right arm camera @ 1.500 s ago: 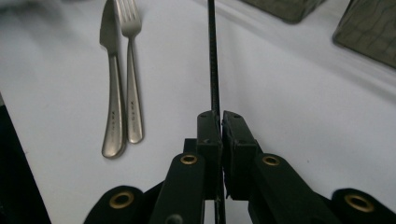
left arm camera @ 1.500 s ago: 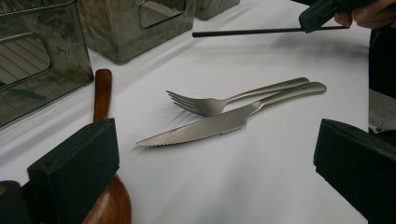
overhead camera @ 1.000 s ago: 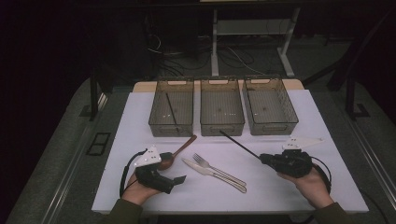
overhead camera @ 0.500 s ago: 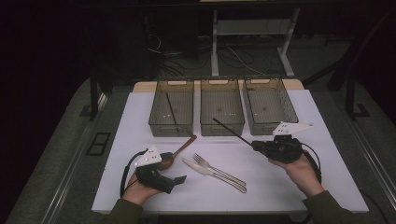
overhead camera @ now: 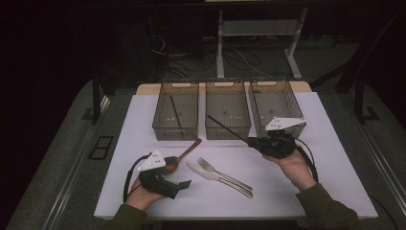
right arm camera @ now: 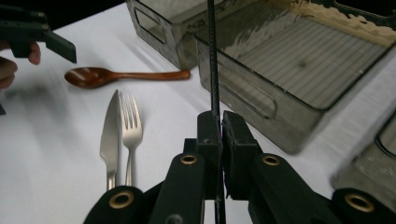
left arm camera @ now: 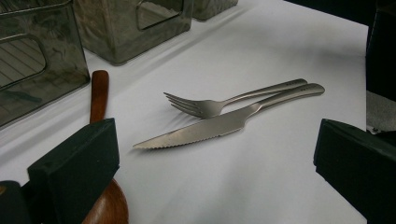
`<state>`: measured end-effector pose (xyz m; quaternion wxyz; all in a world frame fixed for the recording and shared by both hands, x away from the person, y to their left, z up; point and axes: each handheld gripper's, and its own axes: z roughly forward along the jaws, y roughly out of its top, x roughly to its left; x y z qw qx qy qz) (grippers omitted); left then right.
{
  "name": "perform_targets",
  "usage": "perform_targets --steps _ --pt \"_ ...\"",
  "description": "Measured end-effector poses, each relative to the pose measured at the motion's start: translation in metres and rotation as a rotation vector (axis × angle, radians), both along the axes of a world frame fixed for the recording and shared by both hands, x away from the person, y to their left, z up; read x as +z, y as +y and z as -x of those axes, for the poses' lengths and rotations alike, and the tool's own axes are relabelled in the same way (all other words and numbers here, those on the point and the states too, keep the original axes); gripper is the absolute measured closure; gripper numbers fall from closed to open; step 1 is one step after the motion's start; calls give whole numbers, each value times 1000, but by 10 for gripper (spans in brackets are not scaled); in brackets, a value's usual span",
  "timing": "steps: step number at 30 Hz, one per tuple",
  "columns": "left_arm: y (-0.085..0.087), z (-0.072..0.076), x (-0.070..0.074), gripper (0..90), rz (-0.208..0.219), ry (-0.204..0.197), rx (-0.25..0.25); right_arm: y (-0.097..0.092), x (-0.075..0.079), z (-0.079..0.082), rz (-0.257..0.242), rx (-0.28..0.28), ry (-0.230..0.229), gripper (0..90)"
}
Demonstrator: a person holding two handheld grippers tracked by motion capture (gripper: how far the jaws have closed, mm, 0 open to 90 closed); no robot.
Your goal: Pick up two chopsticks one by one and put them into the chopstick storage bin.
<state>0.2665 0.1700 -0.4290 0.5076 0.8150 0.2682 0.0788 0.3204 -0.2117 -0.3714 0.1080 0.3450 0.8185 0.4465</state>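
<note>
Since the earlier frames, the right gripper (overhead camera: 250, 140) has been travelling from the lower right of the high view up toward the middle, carrying a thin black chopstick (overhead camera: 225, 128) with it, while the left gripper (overhead camera: 184, 184) is staying where it was.

Going left to right in the high view: the left gripper is resting at the lower left on the white table mat (overhead camera: 143, 115), jaws spread wide and holding nothing, with the wooden spoon (overhead camera: 184, 152) just beside it. At centre, a fork (overhead camera: 221, 173) and a serrated knife (overhead camera: 218, 178) are lying side by side, touching. Above them three smoky plastic bins are standing in a row; the left bin (overhead camera: 159, 125) is already holding one black chopstick (overhead camera: 175, 111).

Right of centre, the right gripper's jaws are pressed together, pinching the carried chopstick at its near end. Its long axis is pointing up and left, the free tip hanging over the middle bin (overhead camera: 228, 132). The left bin lies further left along that line, so the right hand is likely needing to keep swinging leftward. That hand is raised off the mat, forearm angling in from the lower right.
</note>
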Motion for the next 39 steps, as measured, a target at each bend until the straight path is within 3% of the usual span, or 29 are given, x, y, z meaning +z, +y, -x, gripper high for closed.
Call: perform_targets --steps 21,29,39 --pt "0 0 0 0 12 5 -2 50 21 -47 7 -10 -18 851" --pt "0 0 0 0 24 7 -3 77 27 -68 25 -16 -21 851" --pt "1 -1 1 0 27 4 -8 111 26 -97 42 -33 5 851"
